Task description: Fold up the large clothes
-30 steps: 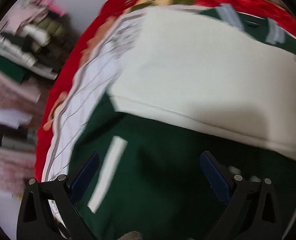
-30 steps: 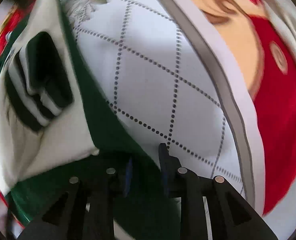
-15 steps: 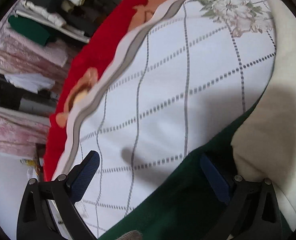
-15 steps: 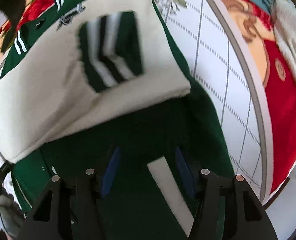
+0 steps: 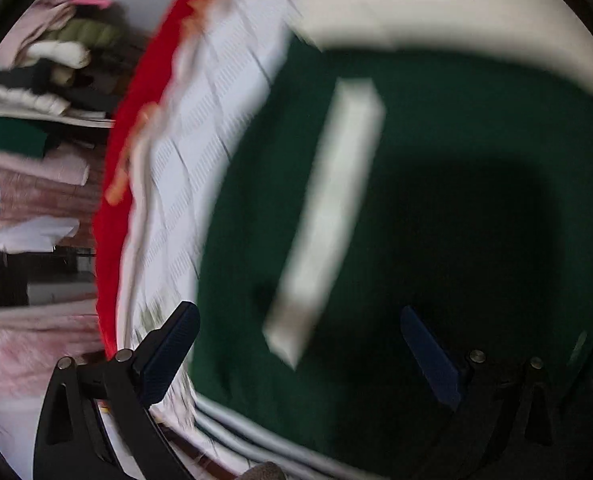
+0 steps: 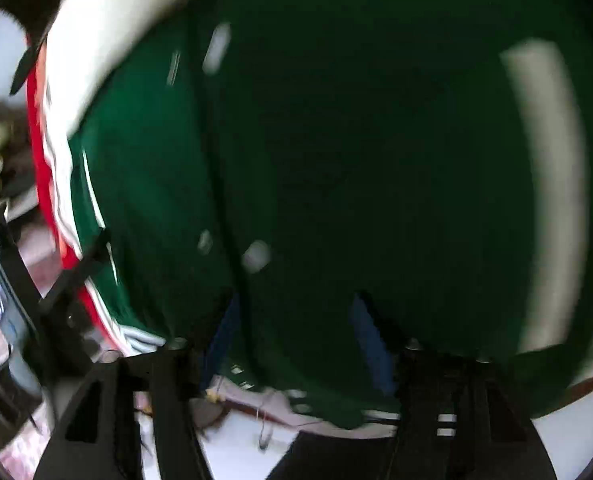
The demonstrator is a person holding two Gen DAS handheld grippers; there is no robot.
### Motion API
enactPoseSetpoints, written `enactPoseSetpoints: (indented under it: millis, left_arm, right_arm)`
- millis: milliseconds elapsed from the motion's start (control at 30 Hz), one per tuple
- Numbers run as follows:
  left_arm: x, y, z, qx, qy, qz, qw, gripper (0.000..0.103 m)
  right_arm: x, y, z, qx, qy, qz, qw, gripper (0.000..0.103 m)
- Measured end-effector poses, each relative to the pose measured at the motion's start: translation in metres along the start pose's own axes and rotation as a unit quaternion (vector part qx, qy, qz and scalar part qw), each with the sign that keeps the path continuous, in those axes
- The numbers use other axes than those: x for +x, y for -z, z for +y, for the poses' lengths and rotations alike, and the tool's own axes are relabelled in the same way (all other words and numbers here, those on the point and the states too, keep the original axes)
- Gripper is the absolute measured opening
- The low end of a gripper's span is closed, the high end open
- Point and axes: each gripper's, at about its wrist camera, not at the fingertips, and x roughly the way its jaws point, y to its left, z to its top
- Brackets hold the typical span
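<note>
One green jacket [image 5: 436,200] with cream sleeves and a white stripe [image 5: 328,216] lies spread on the patterned red-edged blanket [image 5: 200,152]. Both views are blurred. Left gripper [image 5: 300,344] hangs over it, jaws wide apart, seemingly empty. Right gripper [image 6: 292,340], jaws just opening, stands parted above green cloth.

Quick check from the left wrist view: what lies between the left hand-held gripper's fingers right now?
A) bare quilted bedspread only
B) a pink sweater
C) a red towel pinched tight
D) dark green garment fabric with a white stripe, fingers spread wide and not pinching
D: the left hand-held gripper stands wide open over the dark green garment, whose white stripe runs up between the fingers; the quilted bedspread lies off to the side.
</note>
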Motion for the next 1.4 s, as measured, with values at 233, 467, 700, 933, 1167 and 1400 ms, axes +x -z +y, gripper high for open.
enactPoseSetpoints:
  millis: [233, 467, 700, 933, 1167, 1400]
  left_arm:
    - [0.010, 0.025, 0.003, -0.011, 0.015, 0.007, 0.9998, 0.103]
    - [0.013, 0.025, 0.016, -0.022, 0.026, 0.003, 0.9994, 0.103]
    - [-0.031, 0.029, 0.030, -0.057, 0.040, -0.018, 0.9974, 0.103]
    - [-0.104, 0.029, -0.037, -0.020, -0.001, -0.104, 0.9944, 0.103]
    - [-0.168, 0.087, -0.162, 0.055, -0.089, -0.161, 0.9814, 0.103]
    - [-0.199, 0.146, -0.280, 0.084, -0.111, -0.118, 0.9832, 0.103]
  right_arm:
    - [0.029, 0.025, 0.044, -0.017, 0.118, -0.086, 0.989, 0.015]
    - [0.024, 0.029, 0.051, -0.017, 0.042, -0.078, 0.996, 0.014]
    - [-0.025, 0.016, 0.007, -0.045, -0.032, -0.043, 0.998, 0.046]
    - [-0.159, -0.006, -0.089, -0.073, 0.077, -0.127, 0.986, 0.084]
    - [-0.221, -0.019, -0.195, -0.108, 0.164, -0.133, 0.972, 0.103]
    - [-0.256, -0.028, -0.290, -0.137, 0.206, -0.123, 0.961, 0.103]
